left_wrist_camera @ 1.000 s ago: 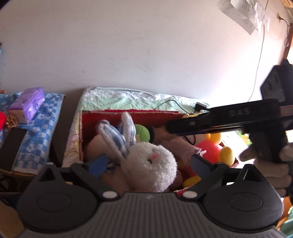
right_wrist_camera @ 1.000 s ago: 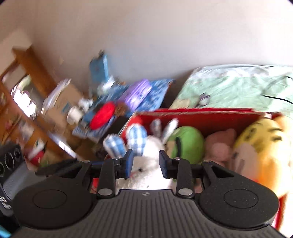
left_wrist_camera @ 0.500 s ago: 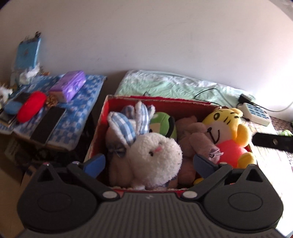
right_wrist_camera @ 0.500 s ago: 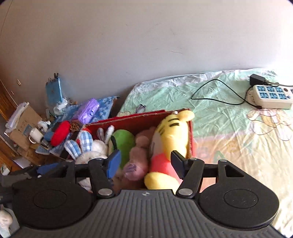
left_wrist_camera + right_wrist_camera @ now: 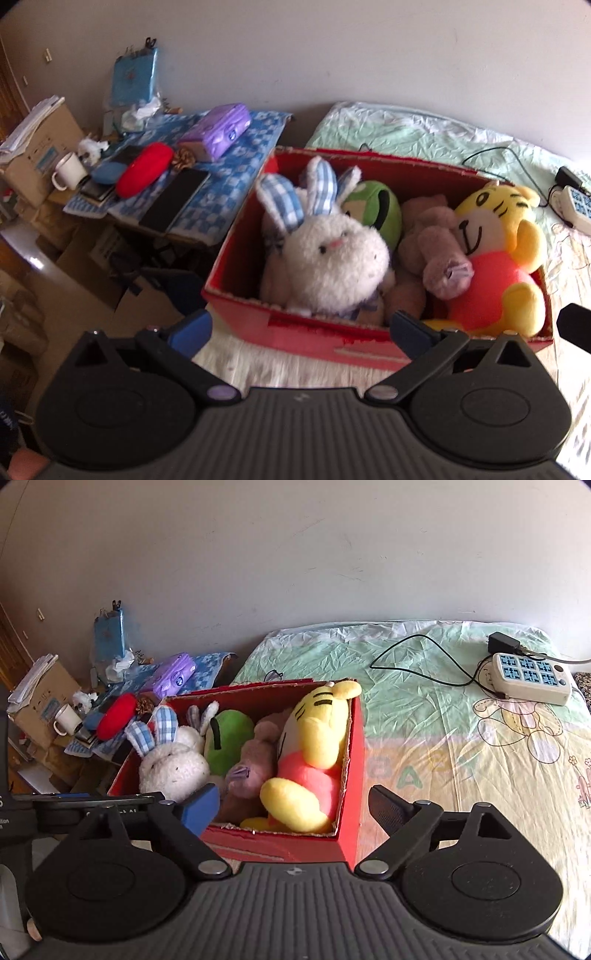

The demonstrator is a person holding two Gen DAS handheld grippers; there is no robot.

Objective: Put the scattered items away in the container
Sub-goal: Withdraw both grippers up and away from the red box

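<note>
Pale wall behind; bed (image 5: 424, 738) with a crinkled green-and-yellow cartoon sheet. One red cardboard box (image 5: 352, 775) sits on it, open-topped, edges ragged. Four plush toys inside, packed side by side: one fluffy white rabbit (image 5: 328, 258) with blue-checked ears, one smooth green round toy (image 5: 376, 210), one mauve-brown plush (image 5: 432, 247), one yellow tiger (image 5: 495, 251) in a red shirt. Left claw (image 5: 301, 330) held wide, nothing between its blue pads, low in front of the box's near wall, rabbit just beyond. Right claw (image 5: 293, 810) also spread wide and holding nothing, near the box's front right corner. One white power strip (image 5: 530, 677) with a black cable on the sheet. Cluttered side worktop (image 5: 236, 166) under blue-checked cloth: one purple tissue pack (image 5: 218, 129), one red case (image 5: 144, 170), one white mug (image 5: 68, 171).
</note>
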